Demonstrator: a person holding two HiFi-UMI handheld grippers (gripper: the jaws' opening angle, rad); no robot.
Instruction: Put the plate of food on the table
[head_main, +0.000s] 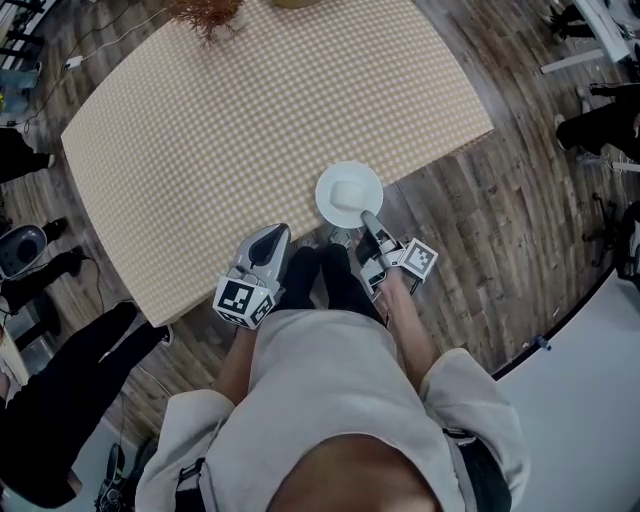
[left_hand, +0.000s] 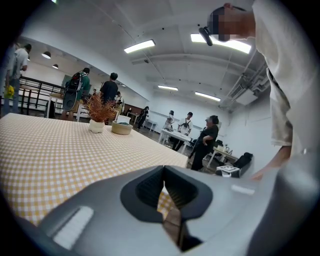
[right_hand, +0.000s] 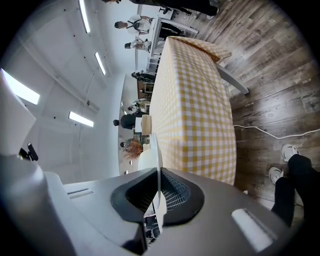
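Note:
A white plate (head_main: 349, 195) with a pale lump of food (head_main: 346, 190) is at the near edge of the checked table (head_main: 250, 120), partly past the edge. My right gripper (head_main: 369, 218) is shut on its near rim. In the right gripper view the plate (right_hand: 156, 150) runs edge-on between the pads of the right gripper (right_hand: 159, 192), turned sideways beside the table (right_hand: 192, 100). My left gripper (head_main: 270, 240) hangs shut and empty just left of the plate, at the table's edge. In its own view the left gripper (left_hand: 164, 186) has closed jaws low over the tablecloth (left_hand: 60, 150).
A pot of dried plants (left_hand: 96, 112) and a shallow bowl (left_hand: 121, 128) stand at the table's far end. Several people stand beyond it. A person in black (head_main: 60, 400) is near the table's left corner. Wooden floor (head_main: 500, 220) lies to the right.

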